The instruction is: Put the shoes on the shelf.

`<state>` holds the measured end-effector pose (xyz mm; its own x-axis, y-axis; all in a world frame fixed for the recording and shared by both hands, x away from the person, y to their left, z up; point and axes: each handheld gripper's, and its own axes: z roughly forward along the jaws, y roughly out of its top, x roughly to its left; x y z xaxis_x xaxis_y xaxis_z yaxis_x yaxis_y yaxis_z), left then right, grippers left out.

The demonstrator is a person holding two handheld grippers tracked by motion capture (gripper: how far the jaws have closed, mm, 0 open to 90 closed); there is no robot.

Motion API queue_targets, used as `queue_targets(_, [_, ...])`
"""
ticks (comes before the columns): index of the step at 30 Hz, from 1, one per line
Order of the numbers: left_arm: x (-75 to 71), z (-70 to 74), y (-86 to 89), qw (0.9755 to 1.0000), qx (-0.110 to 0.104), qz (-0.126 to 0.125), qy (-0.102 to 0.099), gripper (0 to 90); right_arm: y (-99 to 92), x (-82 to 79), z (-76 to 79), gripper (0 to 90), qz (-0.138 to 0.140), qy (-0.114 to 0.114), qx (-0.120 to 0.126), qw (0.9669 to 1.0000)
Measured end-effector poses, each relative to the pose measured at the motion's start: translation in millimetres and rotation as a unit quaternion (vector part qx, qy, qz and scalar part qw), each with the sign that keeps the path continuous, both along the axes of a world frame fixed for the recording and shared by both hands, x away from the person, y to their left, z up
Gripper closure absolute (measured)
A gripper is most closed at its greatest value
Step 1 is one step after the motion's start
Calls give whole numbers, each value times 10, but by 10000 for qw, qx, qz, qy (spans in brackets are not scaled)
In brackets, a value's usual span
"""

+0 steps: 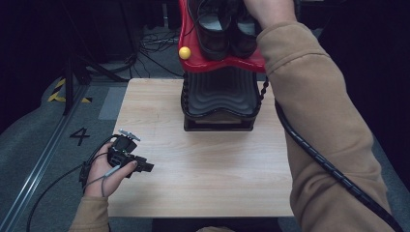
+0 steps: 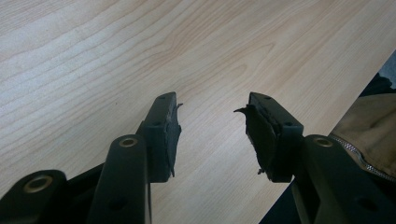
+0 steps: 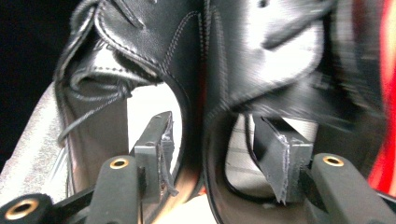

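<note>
Two black leather lace-up shoes (image 1: 225,26) are seen side by side on a glossy red tray-like platform (image 1: 220,64) at the far end of the light wood-grain table (image 1: 203,169); in the high view the platform sits atop a black ribbed stand (image 1: 220,101), and a small yellow ball (image 1: 184,52) is seen at the platform's left edge. The right gripper (image 3: 212,140) is reached into the pair from above: in the right gripper view one jaw is set inside the opening of one shoe and the other jaw inside the opening of the neighbouring shoe, so that the two adjoining inner walls (image 3: 203,116) are gathered between the jaws. Whether those walls are actually pinched tight cannot be told, since a gap is visible beside the pads. The right forearm, clad in a tan sleeve (image 1: 314,125), is stretched across the table's right side, with a black ribbed cable (image 1: 314,154) trailing beneath it. The left gripper (image 1: 126,155) is held in a hand (image 1: 104,171) at the near left edge of the table, well apart from the stand. In the left gripper view its jaws are spread apart over bare wood, with nothing between the worn black pads (image 2: 173,135).
</note>
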<state>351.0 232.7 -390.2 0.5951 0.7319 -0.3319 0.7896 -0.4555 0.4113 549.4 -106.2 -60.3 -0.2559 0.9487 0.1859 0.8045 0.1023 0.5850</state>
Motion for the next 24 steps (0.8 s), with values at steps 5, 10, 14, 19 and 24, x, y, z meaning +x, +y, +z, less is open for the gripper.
queue_targets(5, [2,1,-54,10000,34,-26,31,541,-275,-159,138,469,135,-167,13,9998])
queue_targets(10, [-8,38,-115,9999,111,-85,-23,538,-523,-350,219,455,471,-310,-139,9983])
queue_targets(14, [-26,84,-136,9998,144,-79,-82,535,-721,-628,205,452,823,-471,-339,9949])
queue_targets(19, [-48,119,-139,9998,182,-47,-114,531,-919,-887,108,450,1103,-565,-412,9914])
queue_targets(24, [-68,161,-122,9997,176,39,-158,531,-1152,-1108,-92,446,1273,-597,-363,9894])
